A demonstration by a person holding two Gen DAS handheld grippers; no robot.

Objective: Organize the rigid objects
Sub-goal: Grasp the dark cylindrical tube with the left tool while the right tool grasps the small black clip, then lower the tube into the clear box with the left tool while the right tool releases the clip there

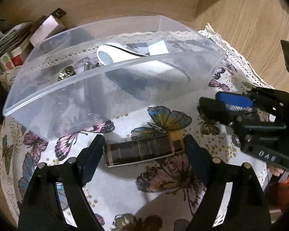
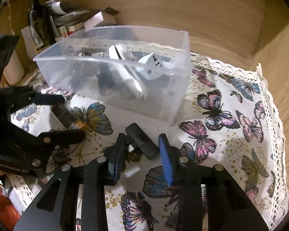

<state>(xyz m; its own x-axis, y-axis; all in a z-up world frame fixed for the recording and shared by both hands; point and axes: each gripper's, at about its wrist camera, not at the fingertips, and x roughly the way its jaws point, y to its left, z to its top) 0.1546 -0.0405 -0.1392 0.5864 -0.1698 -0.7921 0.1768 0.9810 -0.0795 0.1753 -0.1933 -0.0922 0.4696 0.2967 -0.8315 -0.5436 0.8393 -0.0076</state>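
Observation:
A dark brown box with gold ends (image 1: 143, 150) lies on the butterfly tablecloth between the fingers of my left gripper (image 1: 144, 148). The jaws stand wide, one at each end of the box, close to it or just touching. The box also shows in the right wrist view (image 2: 66, 116). My right gripper (image 2: 141, 144) is open around a small black rectangular device (image 2: 141, 141) lying on the cloth; it also shows in the left wrist view (image 1: 214, 110). A clear plastic bin (image 1: 106, 88) behind holds a white device (image 1: 123, 54) and small metal items.
The bin also shows in the right wrist view (image 2: 163, 104). Books, boxes and a dark bottle (image 2: 38, 23) stand at the back left. A wooden wall (image 2: 183, 9) rises behind. The lace cloth edge (image 2: 275, 134) runs along the right.

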